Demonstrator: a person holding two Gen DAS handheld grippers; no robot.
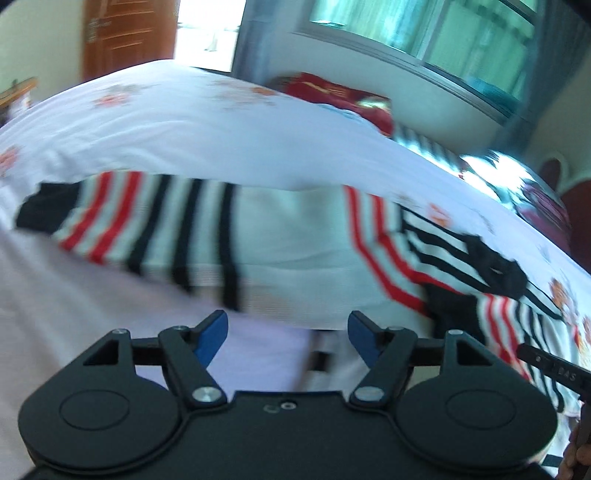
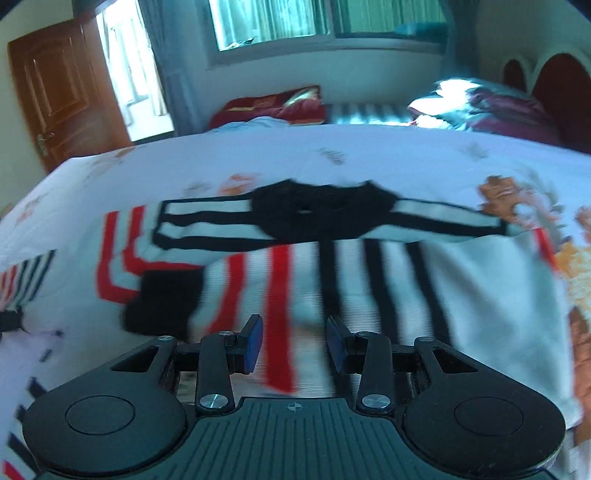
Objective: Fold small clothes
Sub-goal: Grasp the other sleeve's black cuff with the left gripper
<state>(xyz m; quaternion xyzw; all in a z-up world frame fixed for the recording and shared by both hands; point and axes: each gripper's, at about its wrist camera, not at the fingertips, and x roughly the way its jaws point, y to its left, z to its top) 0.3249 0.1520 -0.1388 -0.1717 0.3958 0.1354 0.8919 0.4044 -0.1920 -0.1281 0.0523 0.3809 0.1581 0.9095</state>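
A small white sweater [image 1: 288,236] with red and black stripes lies spread on the bed. Its left sleeve with a black cuff [image 1: 44,206] lies to the left. The black collar [image 2: 317,210] shows in the right wrist view, with a sleeve and its black cuff [image 2: 162,299] folded across the body. My left gripper [image 1: 287,334] is open just above the sweater's lower part, holding nothing. My right gripper [image 2: 294,341] is open over the striped sleeve [image 2: 288,280], holding nothing. Part of the right gripper [image 1: 554,373] shows at the right edge of the left wrist view.
The bed has a white floral sheet [image 1: 192,122]. Red cushions [image 2: 273,105] and a dark red pillow [image 2: 509,114] lie at the far side below a window [image 2: 332,22]. A brown door [image 2: 62,92] stands at the left.
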